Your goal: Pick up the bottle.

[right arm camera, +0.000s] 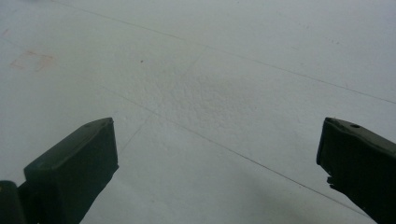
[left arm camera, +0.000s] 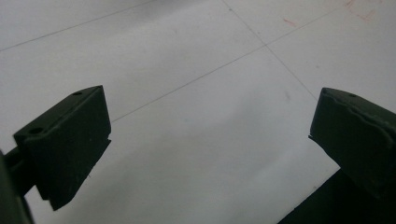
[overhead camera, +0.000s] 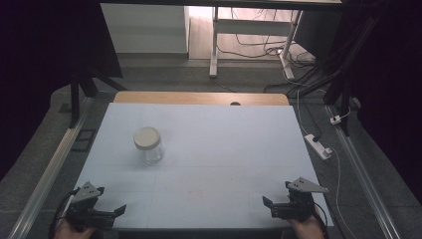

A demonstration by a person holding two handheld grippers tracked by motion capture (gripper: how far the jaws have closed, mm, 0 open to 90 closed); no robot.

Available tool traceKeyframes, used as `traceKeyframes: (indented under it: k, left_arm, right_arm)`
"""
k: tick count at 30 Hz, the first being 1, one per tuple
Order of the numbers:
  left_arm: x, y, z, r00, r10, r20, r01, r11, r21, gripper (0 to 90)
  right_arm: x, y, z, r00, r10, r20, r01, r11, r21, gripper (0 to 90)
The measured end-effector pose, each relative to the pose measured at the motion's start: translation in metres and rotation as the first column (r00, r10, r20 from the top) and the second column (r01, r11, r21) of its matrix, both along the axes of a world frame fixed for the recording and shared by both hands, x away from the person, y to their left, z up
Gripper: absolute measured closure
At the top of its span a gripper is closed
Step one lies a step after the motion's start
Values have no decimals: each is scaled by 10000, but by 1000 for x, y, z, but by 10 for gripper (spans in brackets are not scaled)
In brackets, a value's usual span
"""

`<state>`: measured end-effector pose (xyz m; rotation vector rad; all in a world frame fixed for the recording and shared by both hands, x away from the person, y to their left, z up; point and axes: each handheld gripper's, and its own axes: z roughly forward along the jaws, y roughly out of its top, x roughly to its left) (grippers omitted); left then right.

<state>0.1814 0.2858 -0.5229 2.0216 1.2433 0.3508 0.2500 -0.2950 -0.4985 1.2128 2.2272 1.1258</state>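
A clear glass jar [overhead camera: 148, 145] with a cream screw lid stands upright on the left half of the white table [overhead camera: 214, 149]. My left gripper [overhead camera: 110, 200] rests low at the table's front left corner, well in front of the jar, open with nothing between its jaws. My right gripper [overhead camera: 277, 193] sits at the front right corner, also open and empty. In the left gripper view the gripper [left arm camera: 210, 135] looks down on bare white tabletop, jaws wide apart. In the right gripper view the gripper [right arm camera: 217, 161] faces the same bare surface, jaws spread.
A wooden strip [overhead camera: 199, 98] with a small hole runs along the table's far edge. Past it stand a white desk frame [overhead camera: 215, 45] and loose cables on the floor. A white power strip [overhead camera: 318, 146] lies on the floor to the right.
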Motion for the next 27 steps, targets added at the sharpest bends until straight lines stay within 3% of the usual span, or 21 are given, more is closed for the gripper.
traceKeyframes:
  k: [7,9,27]
  left_arm:
    - [1,3,0,10000,-30,-76,28,9994,-339,0]
    - [2,4,-1,9992,-131,-379,113,9988,-478,6]
    - [3,3,-1,9984,-109,-557,91,9994,-332,1]
  right_arm:
    - [0,0,0,10000,55,-52,-55,10000,19,0]
    - [0,0,0,10000,83,-51,-82,10000,51,0]
    - [0,0,0,9997,230,-70,-229,9997,66,0]
